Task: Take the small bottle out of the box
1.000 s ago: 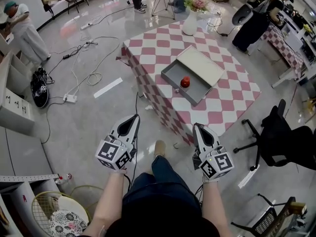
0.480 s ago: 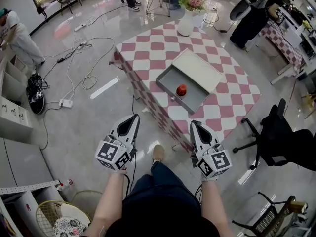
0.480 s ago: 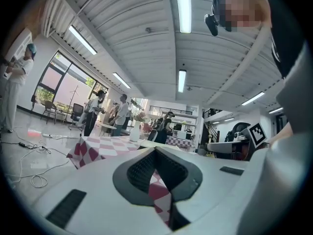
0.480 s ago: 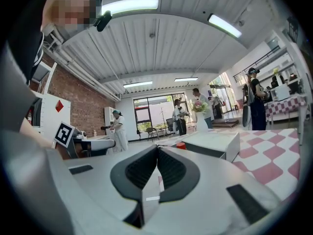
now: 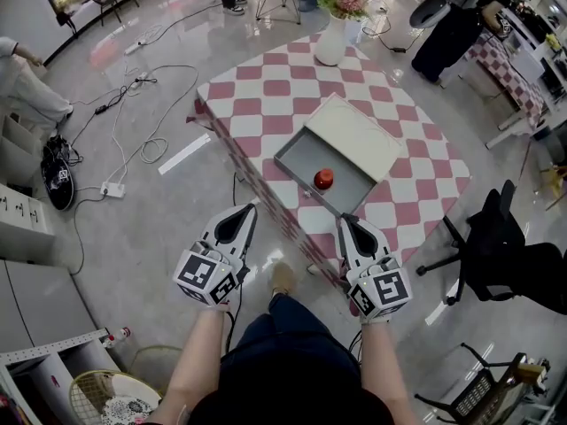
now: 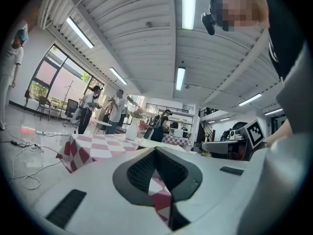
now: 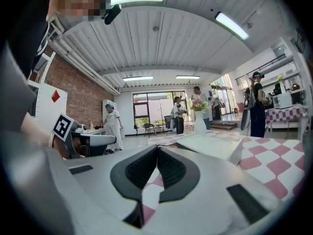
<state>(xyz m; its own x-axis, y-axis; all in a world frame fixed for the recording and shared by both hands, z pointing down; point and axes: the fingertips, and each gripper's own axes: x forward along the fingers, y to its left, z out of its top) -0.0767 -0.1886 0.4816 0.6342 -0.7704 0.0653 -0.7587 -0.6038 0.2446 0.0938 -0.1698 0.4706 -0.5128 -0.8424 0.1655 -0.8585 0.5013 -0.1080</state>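
Observation:
A small red bottle point(image 5: 323, 179) stands inside an open grey box point(image 5: 296, 150) on the red-and-white checked table point(image 5: 266, 96). The box's cream lid point(image 5: 354, 135) leans open behind it. My left gripper point(image 5: 247, 209) hangs over the floor, short of the table's near edge, shut and empty. My right gripper point(image 5: 342, 221) sits at the table's near edge, below the box, also shut and empty. The left gripper view shows the pads point(image 6: 168, 168) meeting at the tip with the table beyond. In the right gripper view the shut jaws point at the lid point(image 7: 215, 146).
A white vase of flowers point(image 5: 332, 41) stands at the table's far side. Cables point(image 5: 133, 131) and a power strip point(image 5: 112, 189) lie on the floor at left. A black office chair point(image 5: 500, 255) is at right. Grey cabinets point(image 5: 22, 228) line the left edge.
The table and box have come nearer and lower in the head view. Both grippers stay shut and held out front, with the right one now reaching the table's near edge.

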